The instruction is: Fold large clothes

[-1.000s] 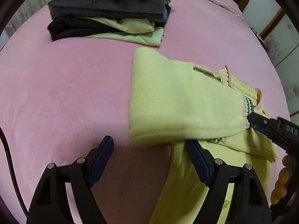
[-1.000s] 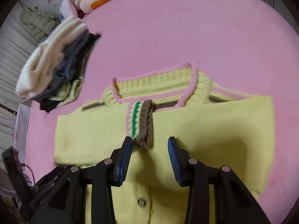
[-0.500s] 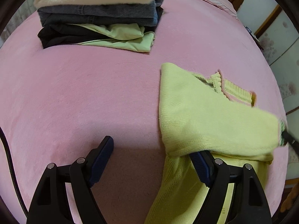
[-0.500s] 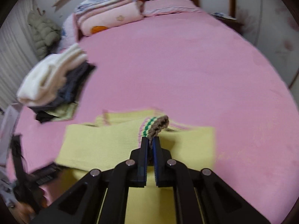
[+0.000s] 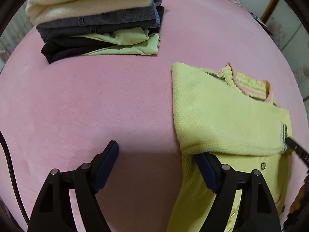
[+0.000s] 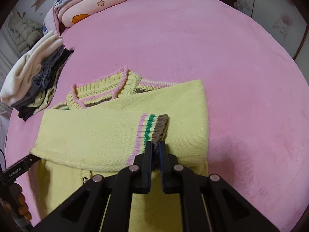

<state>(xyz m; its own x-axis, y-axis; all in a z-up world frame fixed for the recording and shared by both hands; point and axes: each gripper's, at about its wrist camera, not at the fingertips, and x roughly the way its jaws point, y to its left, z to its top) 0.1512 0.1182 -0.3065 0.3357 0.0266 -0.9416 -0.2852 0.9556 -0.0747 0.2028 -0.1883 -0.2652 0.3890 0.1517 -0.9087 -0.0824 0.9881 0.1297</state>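
Observation:
A yellow knit cardigan [image 6: 92, 135] with a pink-trimmed collar lies on the pink bed. Its left sleeve is folded across the chest. My right gripper [image 6: 156, 145] is shut on the striped cuff [image 6: 154, 127] of that sleeve and holds it over the other sleeve on the body. The cardigan also shows at the right of the left wrist view [image 5: 222, 116]. My left gripper [image 5: 158, 166] is open and empty; its right finger [image 5: 206, 172] lies at the sweater's left edge under the folded sleeve, its left finger over bare bed.
A stack of folded clothes [image 5: 96, 19], cream on top, then grey, black and light green, sits at the far left of the bed [image 5: 77, 106]. It also shows in the right wrist view [image 6: 32, 77]. Folded quilts [image 6: 87, 3] lie by the headboard.
My right gripper closed on the striped cuff and carried the sleeve rightward across the cardigan's chest. The left gripper stayed open and shifted left, so the cardigan sits farther right in its view.

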